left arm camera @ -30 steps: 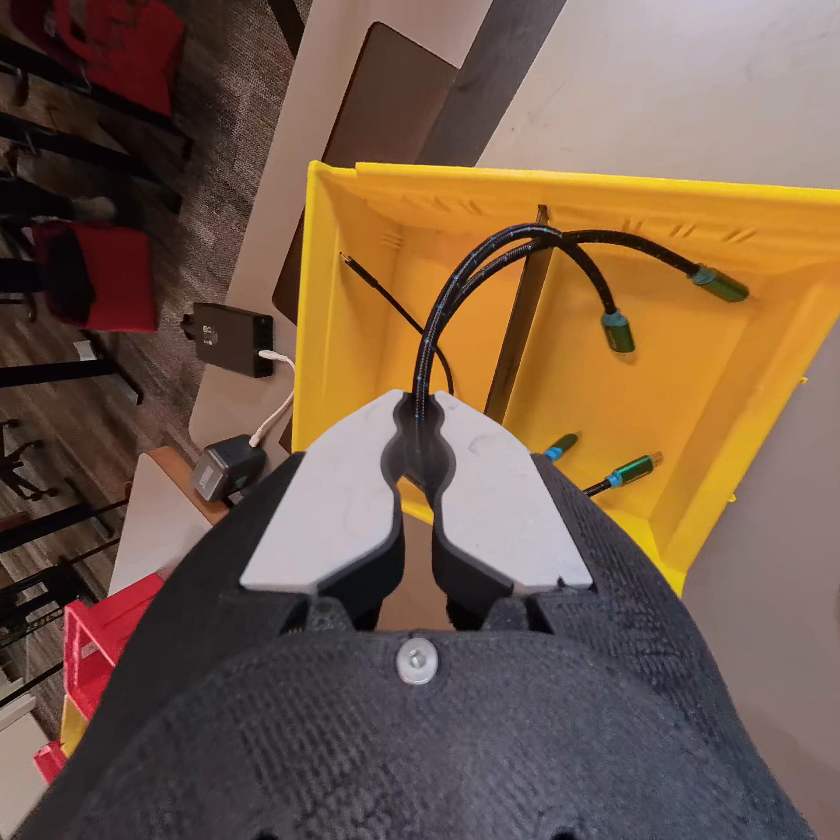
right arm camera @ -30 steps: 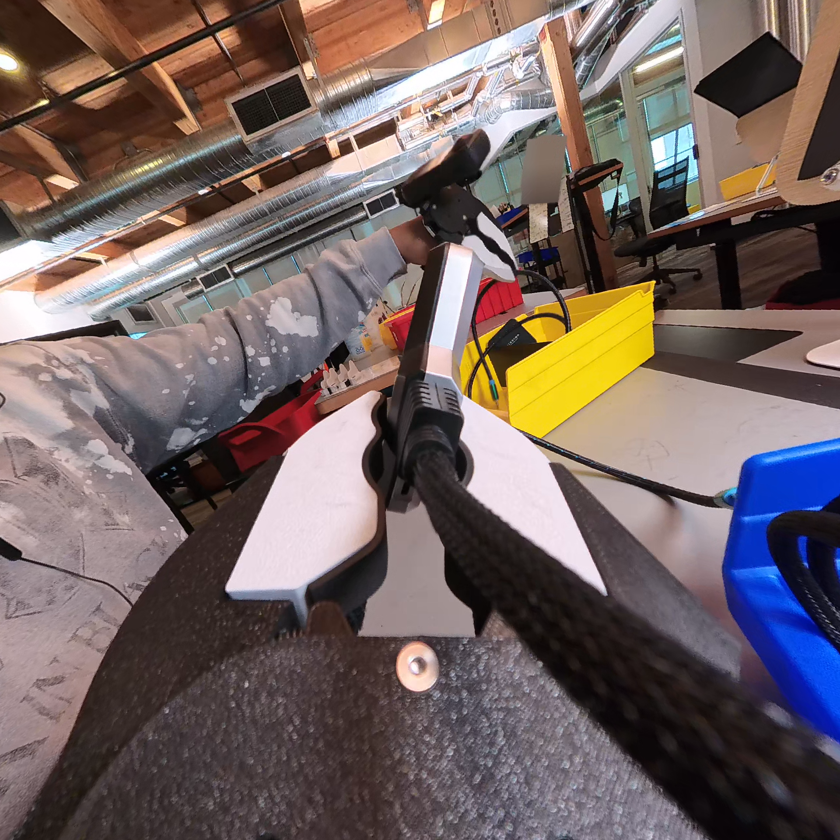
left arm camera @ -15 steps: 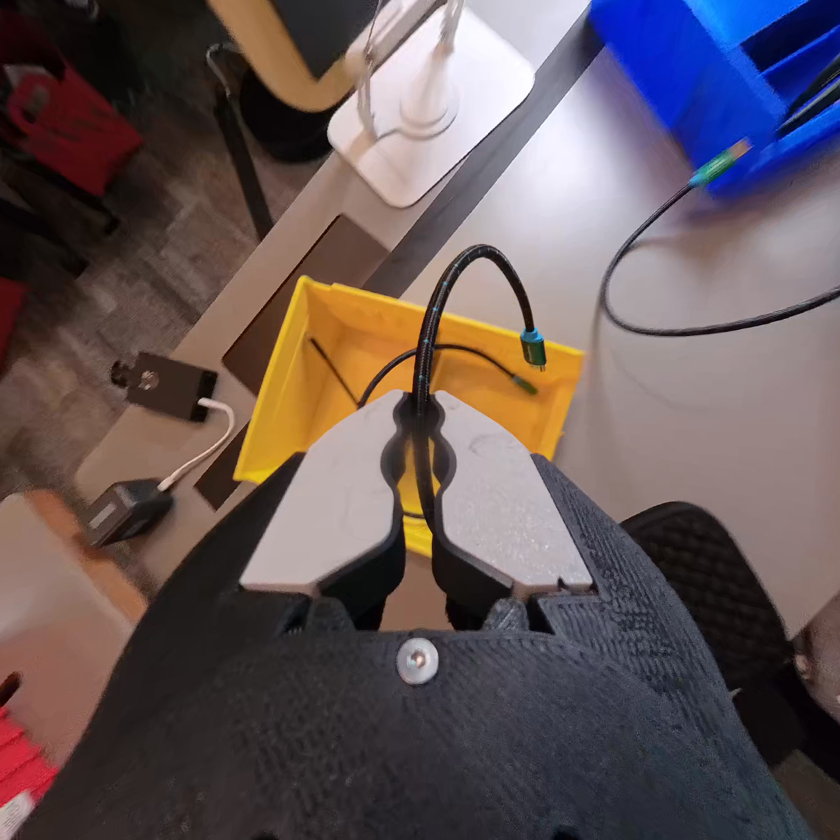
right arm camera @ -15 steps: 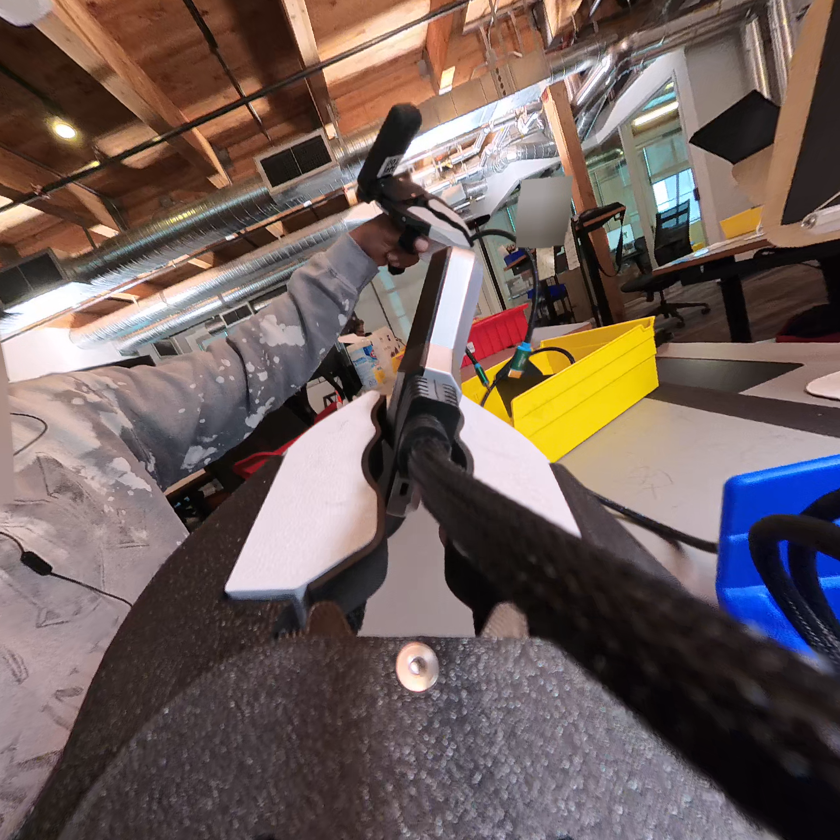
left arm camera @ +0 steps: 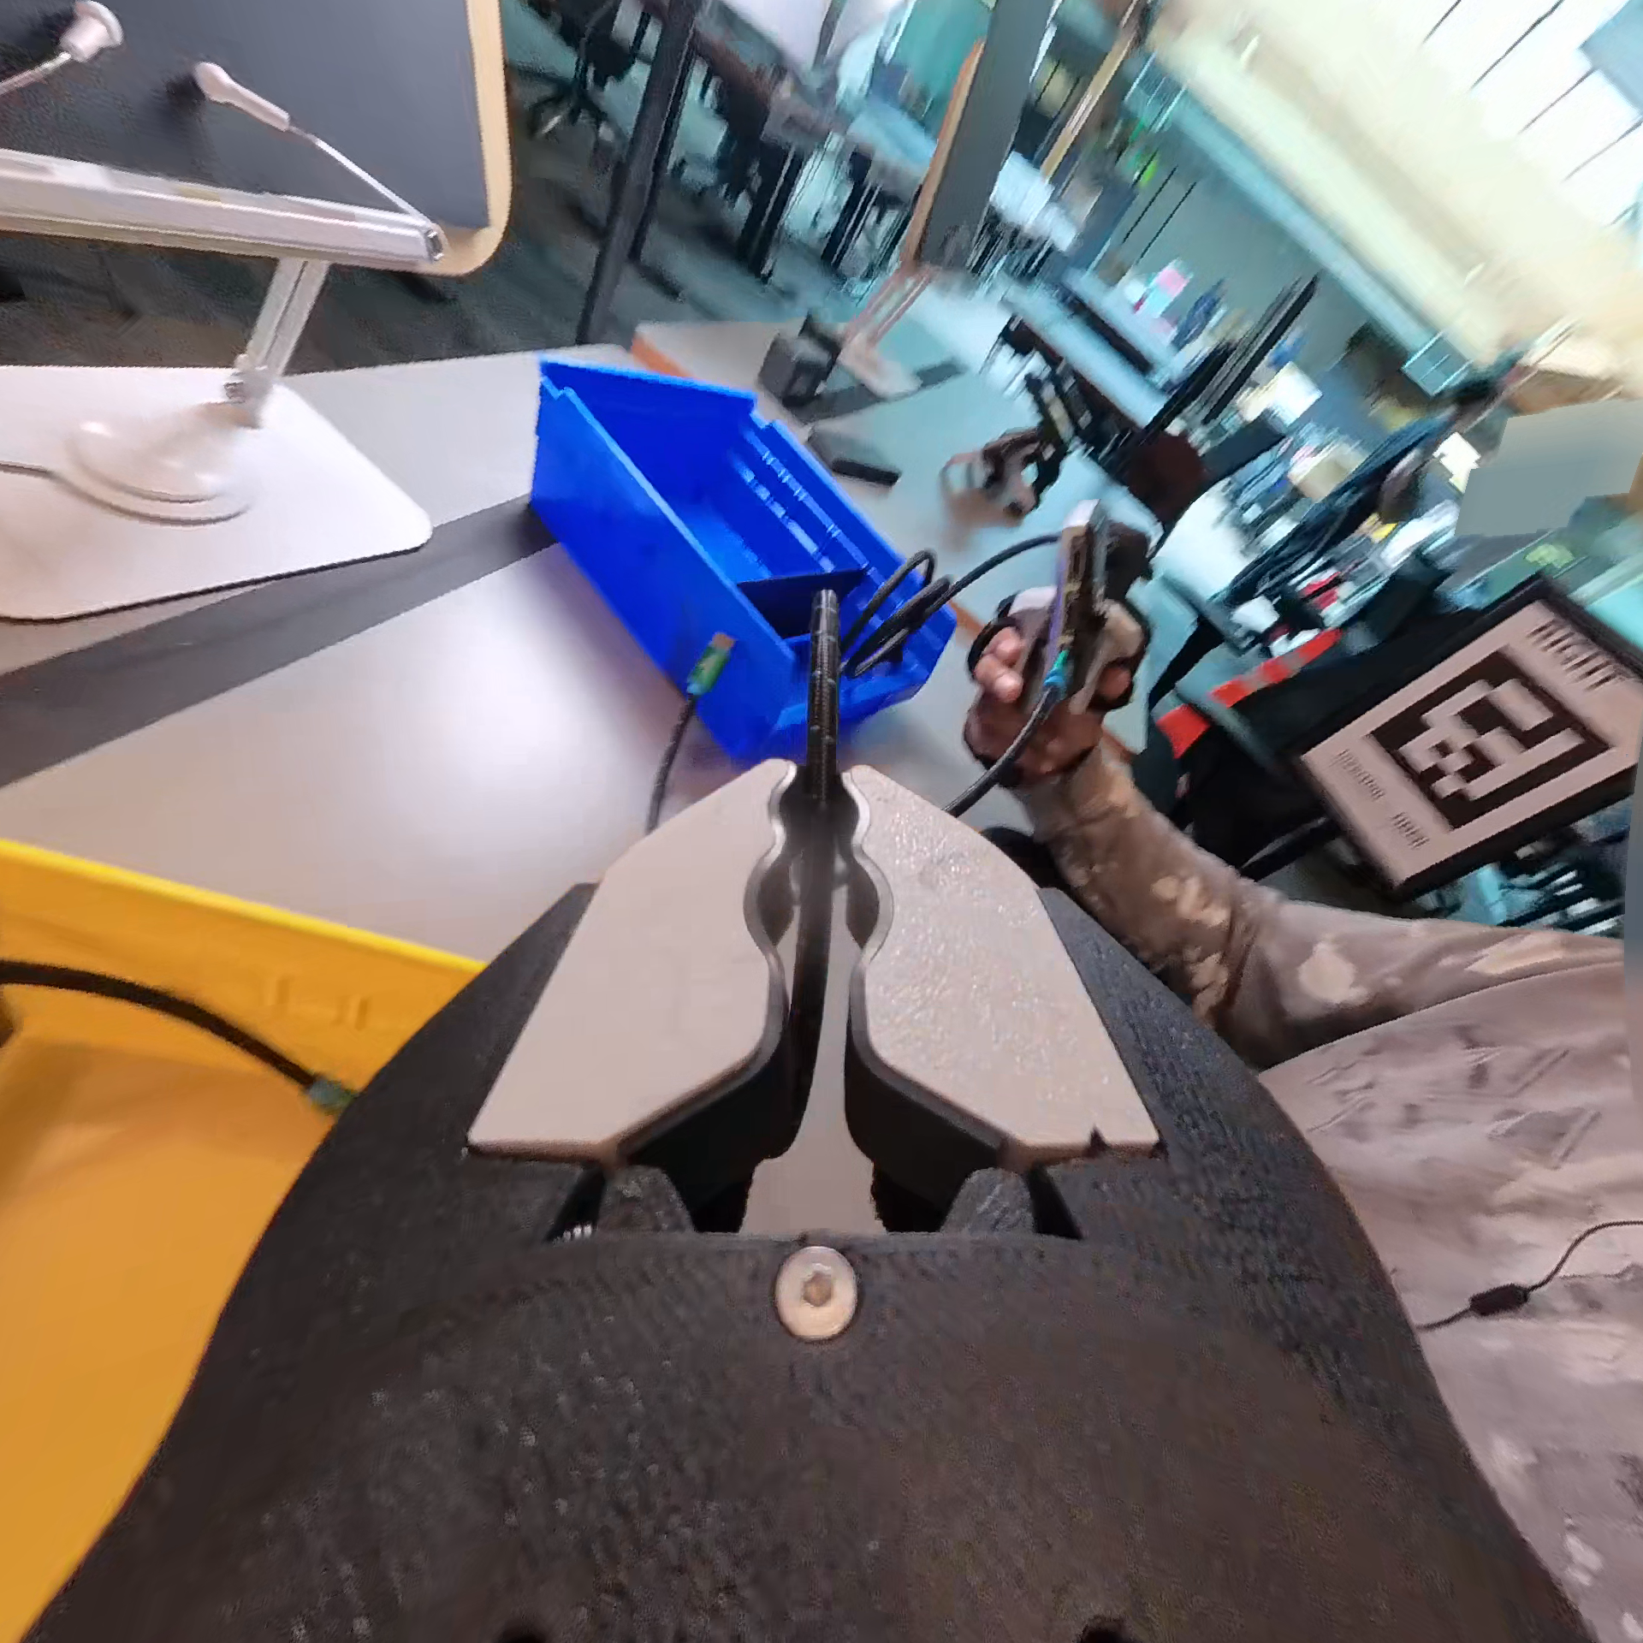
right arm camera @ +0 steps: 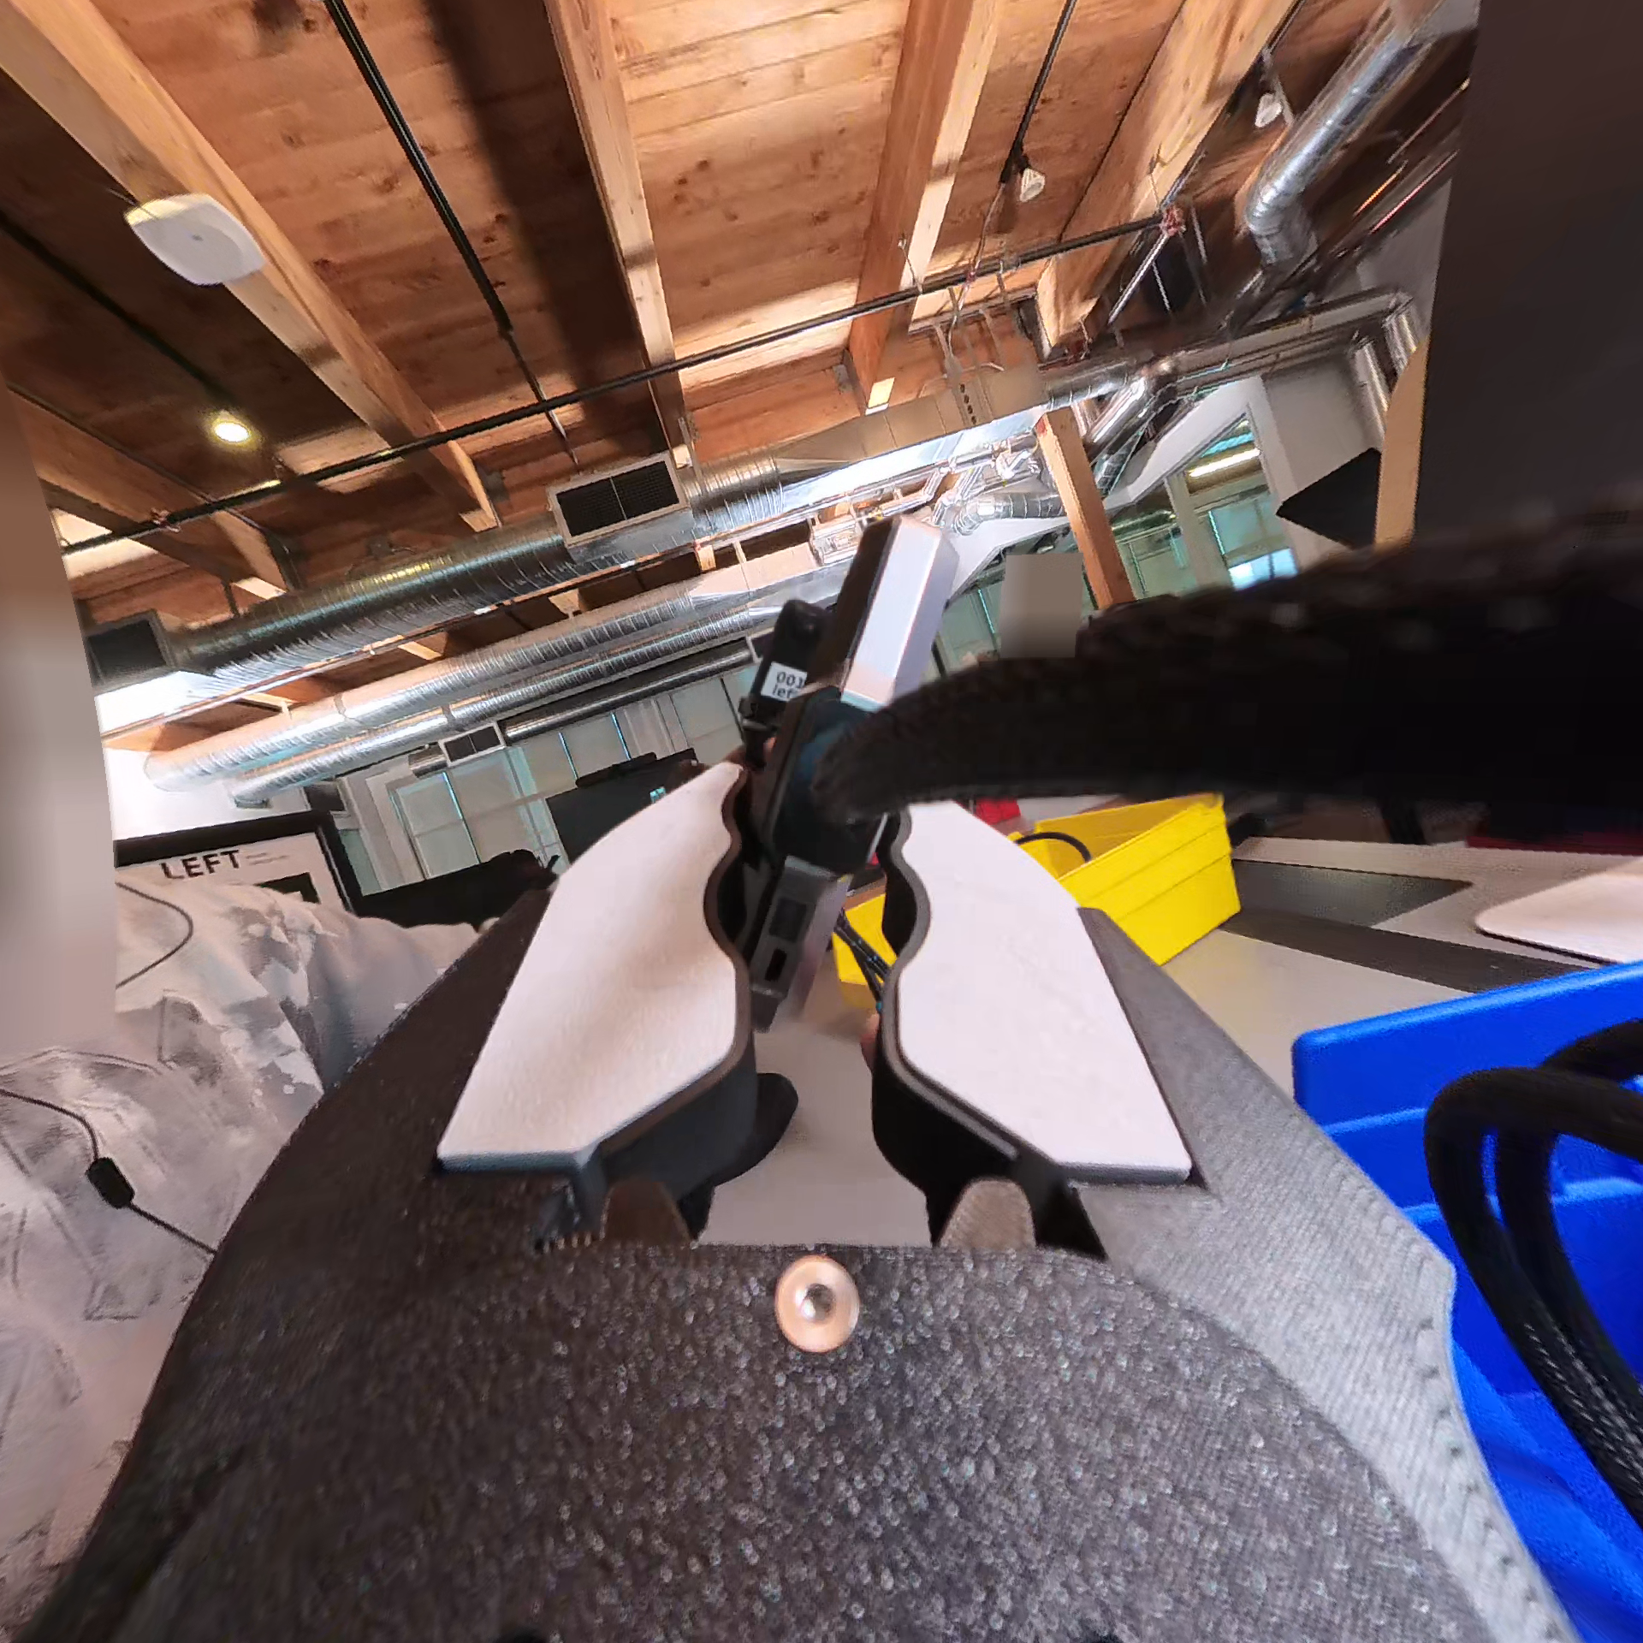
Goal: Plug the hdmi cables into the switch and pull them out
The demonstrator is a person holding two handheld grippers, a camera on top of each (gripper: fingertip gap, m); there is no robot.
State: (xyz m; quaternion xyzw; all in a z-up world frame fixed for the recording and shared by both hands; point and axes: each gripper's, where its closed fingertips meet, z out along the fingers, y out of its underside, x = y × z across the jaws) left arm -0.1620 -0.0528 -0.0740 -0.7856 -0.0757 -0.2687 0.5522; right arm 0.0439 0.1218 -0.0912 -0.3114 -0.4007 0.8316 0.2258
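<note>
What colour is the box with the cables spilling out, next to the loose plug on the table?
Blue; the left wrist view shows it best.

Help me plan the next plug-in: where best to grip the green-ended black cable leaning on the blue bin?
Probably the green plug shell of that thin black cable, behind its metal tip. Come from the near, open side, fingers across its width: the blue plastic bin blocks the far side.

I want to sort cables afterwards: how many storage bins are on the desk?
2: a blue bin near the monitor stand, cables spilling from it, and a yellow bin just left of the left gripper. Others may lie out of view.
</note>
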